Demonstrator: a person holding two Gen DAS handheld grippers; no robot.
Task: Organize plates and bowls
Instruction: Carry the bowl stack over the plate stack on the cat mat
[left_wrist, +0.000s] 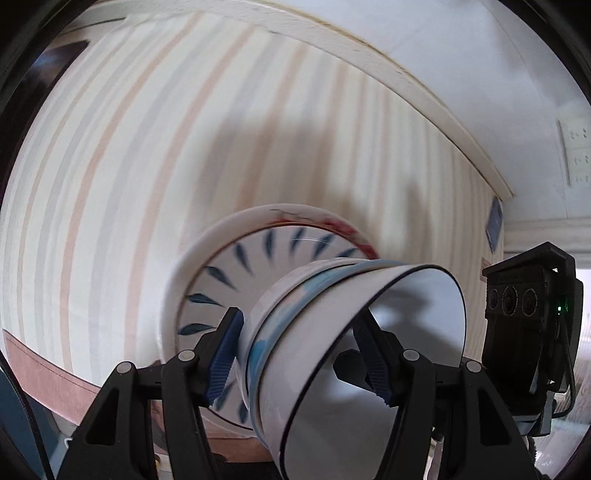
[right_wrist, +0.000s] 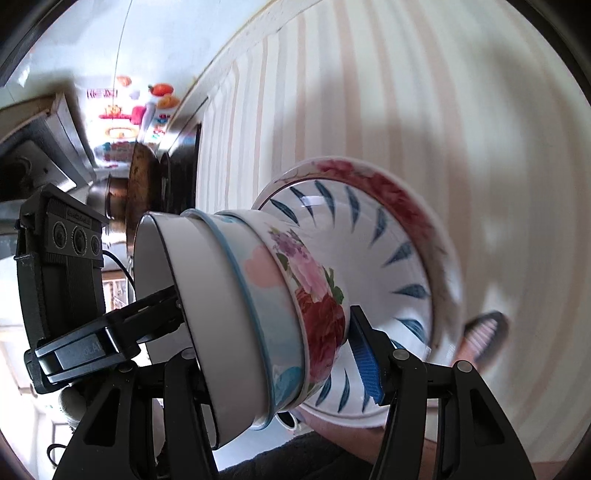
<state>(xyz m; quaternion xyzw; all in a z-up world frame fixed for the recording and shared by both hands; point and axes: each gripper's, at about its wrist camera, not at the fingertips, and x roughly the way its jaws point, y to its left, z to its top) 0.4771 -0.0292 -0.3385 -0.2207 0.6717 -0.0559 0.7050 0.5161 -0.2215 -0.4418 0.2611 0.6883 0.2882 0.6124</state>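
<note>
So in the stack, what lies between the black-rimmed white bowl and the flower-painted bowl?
One bowl with a light blue rim, nested between the black-rimmed white bowl and the flower-painted bowl; the right wrist view shows it best.

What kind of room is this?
Probably a home kitchen or dining room. There is a striped tablecloth, a stack of bowls on plates, and dark pots by the wall.

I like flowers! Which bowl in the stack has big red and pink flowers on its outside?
The floral bowl, lowest of the three nested bowls; the others are pale blue and plain white.
</note>
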